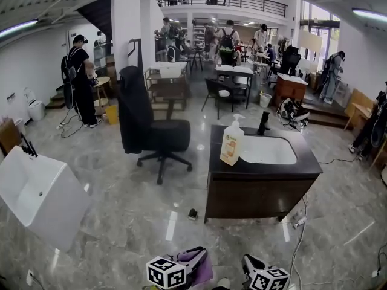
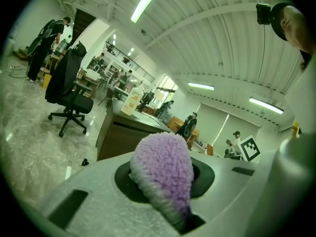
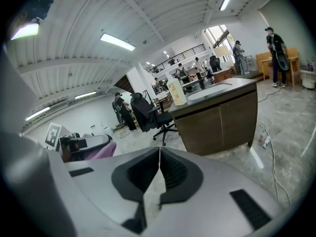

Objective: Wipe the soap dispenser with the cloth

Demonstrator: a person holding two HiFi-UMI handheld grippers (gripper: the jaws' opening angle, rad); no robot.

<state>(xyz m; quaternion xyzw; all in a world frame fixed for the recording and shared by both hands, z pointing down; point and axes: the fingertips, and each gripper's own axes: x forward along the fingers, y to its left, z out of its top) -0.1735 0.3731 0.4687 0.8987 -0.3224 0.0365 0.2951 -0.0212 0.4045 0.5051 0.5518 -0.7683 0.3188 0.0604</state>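
The soap dispenser (image 1: 232,141), a white pump bottle with an orange label, stands upright on the left end of a dark vanity counter (image 1: 302,167), beside its white sink (image 1: 267,150). My left gripper (image 1: 195,257) is at the bottom edge of the head view, well short of the vanity, shut on a fluffy purple cloth (image 2: 163,174) that bulges out between its jaws. My right gripper (image 1: 253,263) is beside it, shut with nothing between the jaws (image 3: 159,167). Both gripper views show the dispenser (image 2: 130,101) (image 3: 177,93) far off.
A black office chair (image 1: 148,132) stands left of the vanity. A white basin unit (image 1: 39,192) is at the near left. A small black object (image 1: 192,213) and a white cable (image 1: 299,234) lie on the marble floor by the vanity. Several people stand further back.
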